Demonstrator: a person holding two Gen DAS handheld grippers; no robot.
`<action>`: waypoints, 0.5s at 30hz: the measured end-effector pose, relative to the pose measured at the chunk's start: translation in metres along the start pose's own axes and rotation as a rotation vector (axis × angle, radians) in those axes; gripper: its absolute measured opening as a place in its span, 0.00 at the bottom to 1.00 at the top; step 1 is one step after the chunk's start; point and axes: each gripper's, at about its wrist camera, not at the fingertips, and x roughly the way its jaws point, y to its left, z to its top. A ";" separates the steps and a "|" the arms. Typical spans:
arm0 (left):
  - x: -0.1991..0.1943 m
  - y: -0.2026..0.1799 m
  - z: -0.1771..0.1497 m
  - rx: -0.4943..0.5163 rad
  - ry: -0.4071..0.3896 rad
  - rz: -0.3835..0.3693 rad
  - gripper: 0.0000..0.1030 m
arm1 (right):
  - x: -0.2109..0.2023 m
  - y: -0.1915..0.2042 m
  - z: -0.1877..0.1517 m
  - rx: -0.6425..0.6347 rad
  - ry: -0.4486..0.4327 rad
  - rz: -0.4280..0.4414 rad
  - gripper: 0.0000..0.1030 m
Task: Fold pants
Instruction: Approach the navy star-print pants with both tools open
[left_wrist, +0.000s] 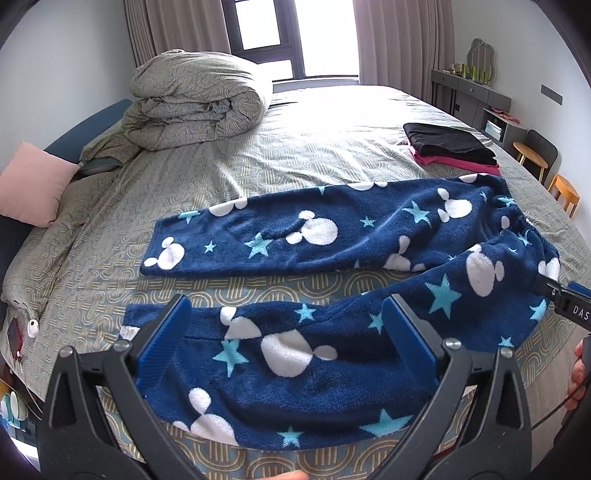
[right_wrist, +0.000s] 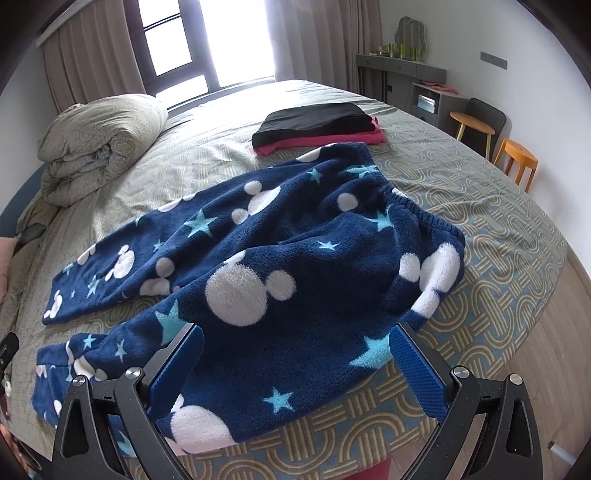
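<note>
Navy fleece pants (left_wrist: 332, 240) with white mouse heads and blue stars lie spread on the bed, legs apart and pointing left, waistband at the right. My left gripper (left_wrist: 288, 328) is open, its blue pads straddling the near leg close to the bed's front edge. My right gripper (right_wrist: 295, 365) is open over the near hip part of the pants (right_wrist: 258, 266), below the elastic waistband (right_wrist: 417, 210). The right gripper's tip also shows at the right edge of the left wrist view (left_wrist: 569, 299).
The bed (left_wrist: 258, 162) has a patterned green cover. A rolled duvet (left_wrist: 195, 99) and pink pillow (left_wrist: 33, 181) lie far left. Folded black and pink clothes (left_wrist: 454, 147) lie behind the waistband. Stools (right_wrist: 513, 158) and a grey dresser (right_wrist: 402, 77) stand at the right.
</note>
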 end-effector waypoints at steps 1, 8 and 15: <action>0.001 0.000 -0.001 0.000 0.004 0.000 0.99 | 0.000 0.001 0.000 -0.002 0.000 0.000 0.99; 0.005 -0.005 -0.007 0.033 0.019 -0.016 0.99 | 0.004 -0.002 -0.002 0.005 -0.002 0.010 0.99; 0.005 -0.010 -0.011 0.051 0.021 -0.028 0.99 | 0.007 -0.007 -0.005 0.015 0.006 0.004 0.99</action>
